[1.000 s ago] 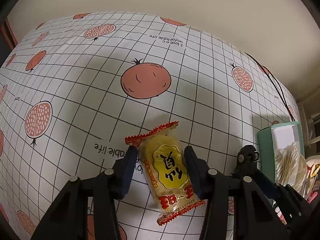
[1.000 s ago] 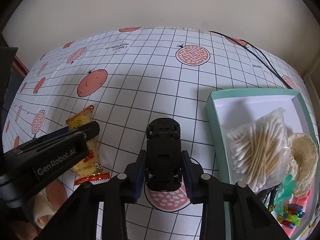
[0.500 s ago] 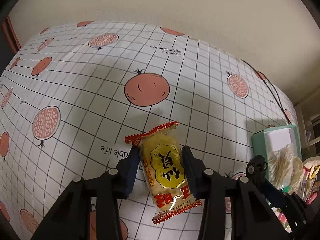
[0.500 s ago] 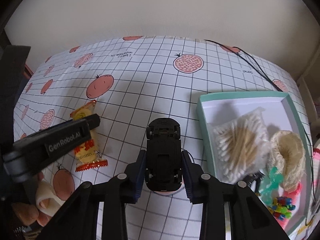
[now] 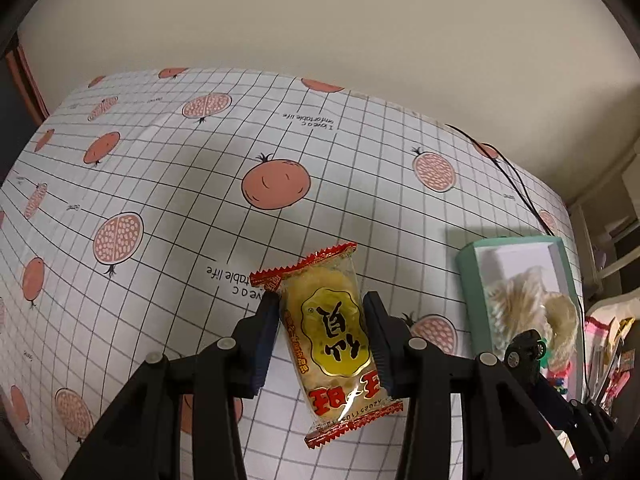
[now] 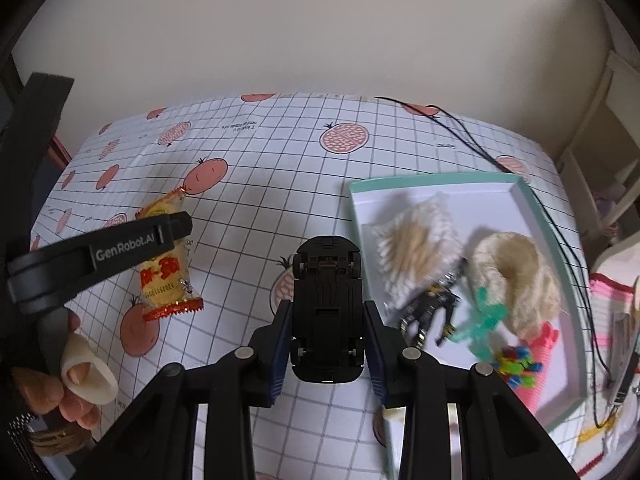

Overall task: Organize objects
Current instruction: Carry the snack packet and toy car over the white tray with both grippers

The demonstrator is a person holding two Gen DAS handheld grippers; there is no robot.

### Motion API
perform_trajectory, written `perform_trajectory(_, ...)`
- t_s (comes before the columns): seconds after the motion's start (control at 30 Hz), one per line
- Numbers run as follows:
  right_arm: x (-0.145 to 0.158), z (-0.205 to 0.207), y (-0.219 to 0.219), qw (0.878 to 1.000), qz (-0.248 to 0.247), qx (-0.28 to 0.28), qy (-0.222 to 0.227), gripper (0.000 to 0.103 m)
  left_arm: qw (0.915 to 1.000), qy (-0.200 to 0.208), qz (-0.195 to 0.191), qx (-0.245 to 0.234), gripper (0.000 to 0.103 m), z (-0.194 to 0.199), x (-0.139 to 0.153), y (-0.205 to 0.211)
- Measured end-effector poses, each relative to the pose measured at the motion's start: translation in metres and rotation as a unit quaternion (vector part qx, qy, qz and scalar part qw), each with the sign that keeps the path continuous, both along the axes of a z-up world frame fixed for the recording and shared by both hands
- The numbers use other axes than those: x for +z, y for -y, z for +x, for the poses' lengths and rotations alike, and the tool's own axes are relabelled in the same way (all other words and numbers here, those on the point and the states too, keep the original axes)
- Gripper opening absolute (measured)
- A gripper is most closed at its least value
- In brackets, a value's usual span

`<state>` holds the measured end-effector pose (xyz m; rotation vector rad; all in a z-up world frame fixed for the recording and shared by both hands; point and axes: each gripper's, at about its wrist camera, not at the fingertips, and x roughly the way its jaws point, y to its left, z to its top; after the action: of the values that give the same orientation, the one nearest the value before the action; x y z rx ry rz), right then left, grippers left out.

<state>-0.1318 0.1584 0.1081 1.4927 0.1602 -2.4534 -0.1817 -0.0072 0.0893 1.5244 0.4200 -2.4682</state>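
Left hand-held gripper (image 5: 322,336) was found closed on a yellow snack packet (image 5: 329,344) with red crimped ends, its two pads pressed against the packet's long sides at lower centre of the left wrist frame; the packet sat slightly tilted above the desk (image 5: 160,184), which carried a white grid-pattern cloth printed with pomegranates. Right hand-held gripper (image 6: 326,340) was likewise closed, its blue-edged fingers clamped on the flanks of a black toy car (image 6: 326,312) held underside up, at lower centre of the right wrist frame. A teal-rimmed tray (image 6: 440,180) lay on the desk at the right of that frame, well apart from the snack packet, which appeared at the left. Inside the tray were noted a bag of cotton swabs (image 6: 412,248), a pale fibrous ring (image 6: 516,268), a small black figure (image 6: 432,308), a translucent green figure (image 6: 484,320) and a cluster of coloured beads (image 6: 516,360) on something pink. A thin black cable (image 6: 460,128) ran across the cloth past the tray's far corner. A person's hand (image 6: 76,380), one finger covered by a pale wrap, was visible at the lower left of the right wrist frame, gripping the left device.
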Motion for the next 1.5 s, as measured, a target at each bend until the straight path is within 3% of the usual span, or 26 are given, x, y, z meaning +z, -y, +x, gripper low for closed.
perform_trajectory(0.53, 0.010, 0.032, -0.055, 1.000, -0.002, -0.026, -0.001, 0.036, 0.9990, -0.003, -0.025, -0.036, 0.045, 0.033, 0.018, -0.047)
perform_trajectory(0.87, 0.012, 0.035, -0.096, 0.998, -0.016, -0.055, 0.002, 0.036, 0.9980, -0.013, -0.011, -0.060, 0.045, 0.048, 0.027, -0.077)
perform_trajectory(1.5, -0.014, 0.032, -0.178, 0.992, -0.010, -0.123, 0.017, 0.036, 0.9907, -0.008, -0.003, -0.136, 0.045, 0.046, 0.022, -0.168)
